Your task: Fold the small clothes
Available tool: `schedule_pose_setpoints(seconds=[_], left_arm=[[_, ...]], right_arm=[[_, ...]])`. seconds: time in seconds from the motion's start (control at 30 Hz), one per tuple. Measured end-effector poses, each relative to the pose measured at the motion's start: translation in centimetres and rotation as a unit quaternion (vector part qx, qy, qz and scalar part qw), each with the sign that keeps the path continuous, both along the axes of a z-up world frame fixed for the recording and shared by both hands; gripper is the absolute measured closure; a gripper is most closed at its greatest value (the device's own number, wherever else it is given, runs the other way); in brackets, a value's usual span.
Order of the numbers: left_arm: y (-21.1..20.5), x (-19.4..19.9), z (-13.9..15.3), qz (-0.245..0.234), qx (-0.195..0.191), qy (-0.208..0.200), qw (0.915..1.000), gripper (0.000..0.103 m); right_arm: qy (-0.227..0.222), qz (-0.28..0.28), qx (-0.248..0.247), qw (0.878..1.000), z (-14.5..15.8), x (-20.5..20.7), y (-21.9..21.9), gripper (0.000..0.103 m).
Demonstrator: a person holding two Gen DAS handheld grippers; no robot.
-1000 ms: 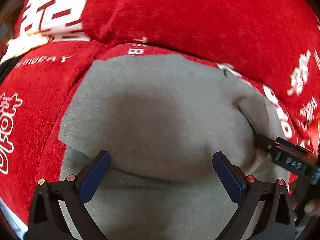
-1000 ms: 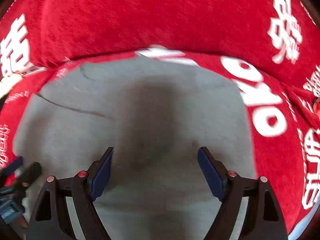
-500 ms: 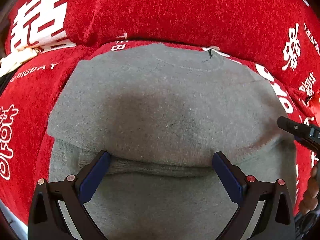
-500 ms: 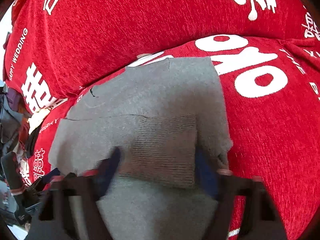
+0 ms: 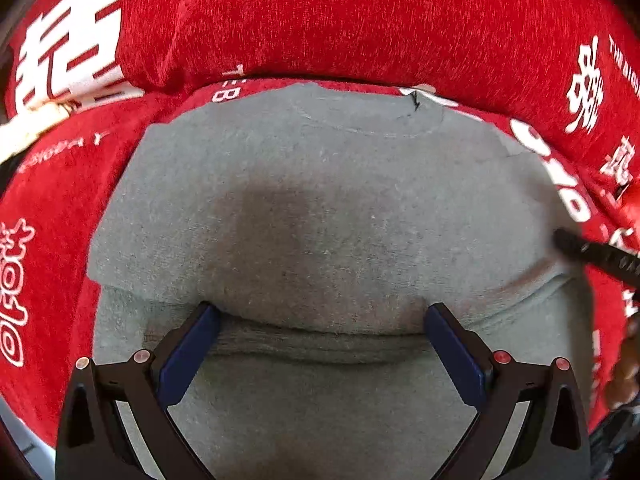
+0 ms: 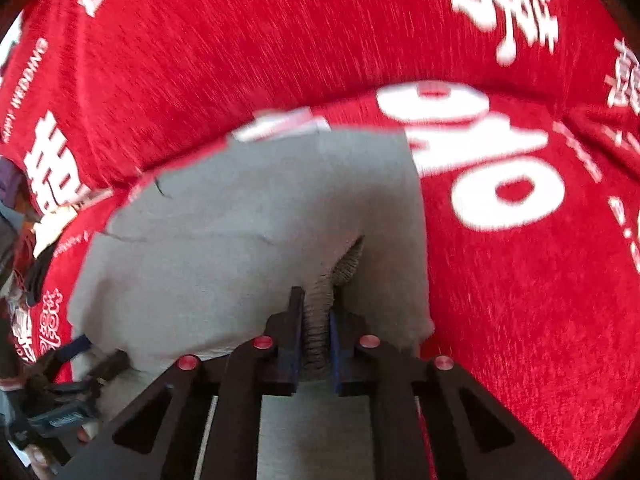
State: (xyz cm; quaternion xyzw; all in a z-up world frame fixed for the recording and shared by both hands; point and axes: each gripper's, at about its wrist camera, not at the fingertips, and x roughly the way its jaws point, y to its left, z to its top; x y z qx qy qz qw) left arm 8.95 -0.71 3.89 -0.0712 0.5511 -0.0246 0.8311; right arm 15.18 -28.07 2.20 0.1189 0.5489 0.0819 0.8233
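Grey sweater (image 5: 320, 208) cuff (image 6: 316, 320) is pinched in the right claw (image 6: 314, 320), left claw (image 5: 320, 328) gaping above the fold, so I'd drag that sleeve across slowly, keeping it flat.

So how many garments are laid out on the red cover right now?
1: a grey sweater lying on the red cover, its ribbed cuff pinched in the right gripper. Anything beneath it would be hidden.

Red plush cover (image 5: 360, 20) with white lettering (image 6: 508, 184) lying over sofa seat and backrest; cluttered items (image 6: 16, 240) sitting left of cover.
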Motion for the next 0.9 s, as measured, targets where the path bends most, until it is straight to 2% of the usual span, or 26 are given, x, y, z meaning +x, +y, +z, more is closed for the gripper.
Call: schedule_pose_setpoints(seconds=[0.07, 0.1, 0.17, 0.2, 0.27, 0.4, 0.47, 0.5, 0.53, 0.57, 0.63, 0.7, 0.77, 0.8, 0.83, 0.9], left_arm=[[0.8, 0.0, 0.5, 0.012, -0.023, -0.001, 0.9997, 0.001], [1.1, 0.0, 0.6, 0.017, -0.026, -0.001, 0.9995, 0.001], [1.5, 0.3, 0.7, 0.029, -0.023, -0.005, 0.9993, 0.001], [1.6, 0.6, 0.5, 0.035, -0.022, -0.001, 0.9992, 0.001], [1.4, 0.8, -0.1, 0.036, -0.028, 0.011, 0.9989, 0.001], [0.0, 0.1, -0.4, 0.017, -0.010, 0.005, 0.9998, 0.001], [-0.7, -0.1, -0.8, 0.005, 0.017, 0.003, 0.9998, 0.001], [-1.2, -0.2, -0.8, -0.004, 0.032, 0.001, 0.9995, 0.001], [-1.4, -0.3, -0.5, -0.008, 0.033, 0.001, 0.9994, 0.001], [-1.2, -0.5, -0.1, -0.009, 0.022, 0.001, 0.9997, 0.001], [-0.4, -0.9, 1.1, 0.003, -0.007, -0.018, 0.9998, 0.001], [0.2, -0.8, 1.6, 0.019, -0.009, -0.031, 0.9993, 0.001], [0.1, -0.1, 0.8, 0.021, -0.009, -0.010, 0.9997, 0.001], [-0.2, 0.2, 0.1, 0.018, -0.006, 0.003, 0.9998, 0.001], [-0.6, 0.2, -0.4, 0.014, 0.011, 0.009, 0.9998, 0.001], [-1.5, -0.6, -0.9, -0.008, 0.054, -0.010, 0.9985, 0.001]], right_arm=[[-0.009, -0.015, 0.011, 1.000, 0.5, -0.6, -1.0, 0.072], [-0.016, -0.024, 0.007, 1.000, 0.9, -0.9, -1.4, 0.069], [-0.041, -0.038, -0.019, 0.998, 2.2, -1.7, -1.7, 0.059], [-0.050, -0.037, -0.030, 0.998, 2.7, -1.9, -1.5, 0.056], [-0.057, -0.015, -0.037, 0.998, 3.0, -2.2, -0.6, 0.040], [-0.045, -0.011, -0.049, 0.998, 2.4, -1.9, 0.4, 0.040], [-0.029, -0.011, -0.049, 0.998, 1.4, -1.6, 0.4, 0.042], [-0.025, -0.008, -0.057, 0.998, 1.0, -1.6, 0.5, 0.045], [-0.018, -0.006, -0.081, 0.997, 0.5, -1.4, 0.6, 0.056], [-0.014, -0.002, -0.105, 0.994, 0.3, -1.4, 0.7, 0.061], [-0.025, -0.002, -0.126, 0.992, 1.3, -2.0, 1.0, 0.057], [-0.047, 0.008, -0.143, 0.989, 2.6, -2.7, 1.8, 0.055], [-0.062, 0.044, -0.142, 0.987, 3.4, -3.2, 3.7, 0.047], [-0.061, 0.065, -0.140, 0.986, 3.4, -3.4, 4.7, 0.047], [-0.057, 0.094, -0.139, 0.984, 3.0, -3.6, 6.2, 0.047], [-0.045, 0.126, -0.151, 0.979, 1.8, -3.8, 7.8, 0.047]])
